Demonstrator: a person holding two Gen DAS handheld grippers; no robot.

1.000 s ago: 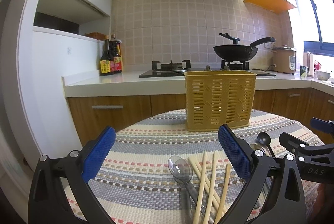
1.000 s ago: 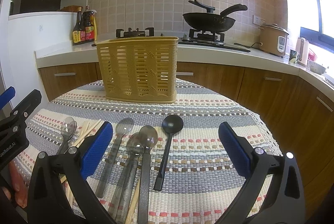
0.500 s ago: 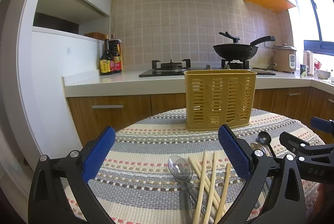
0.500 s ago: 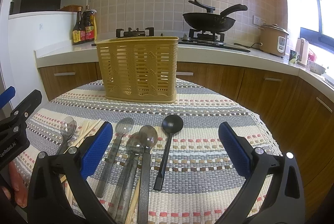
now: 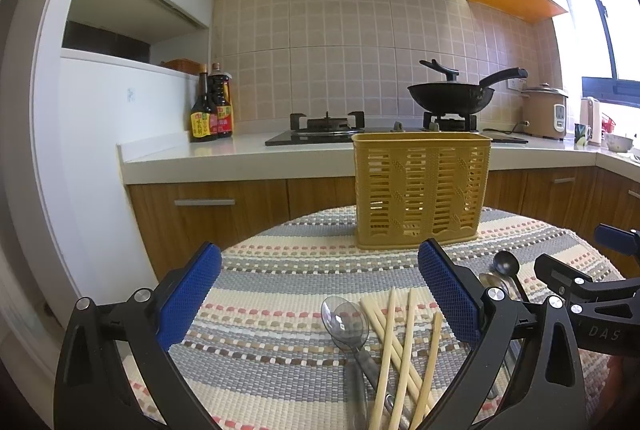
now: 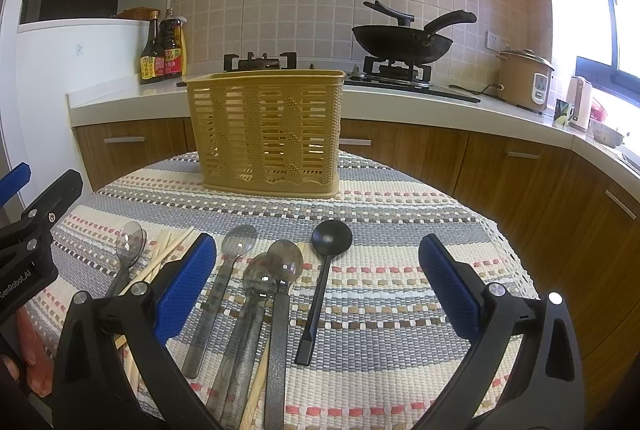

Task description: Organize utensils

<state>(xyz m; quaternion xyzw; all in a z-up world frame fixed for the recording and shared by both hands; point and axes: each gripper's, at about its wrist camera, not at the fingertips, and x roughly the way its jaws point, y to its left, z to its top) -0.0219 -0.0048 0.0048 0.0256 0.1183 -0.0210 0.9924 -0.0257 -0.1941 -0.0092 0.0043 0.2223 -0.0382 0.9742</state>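
Left wrist: striped tablecloth (image 5: 280,282), white kitchen counter (image 5: 224,157), tiled wall (image 5: 320,69) behind.

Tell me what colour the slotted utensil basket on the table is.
Mustard yellow: the utensil basket shows best in the right wrist view.

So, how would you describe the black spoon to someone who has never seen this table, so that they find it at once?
Start at the yellow slotted utensil basket standing on the striped tablecloth. In front of it lies a row of spoons; the black spoon is the rightmost one. It alone is opaque matte black, while its neighbours are clear grey plastic.
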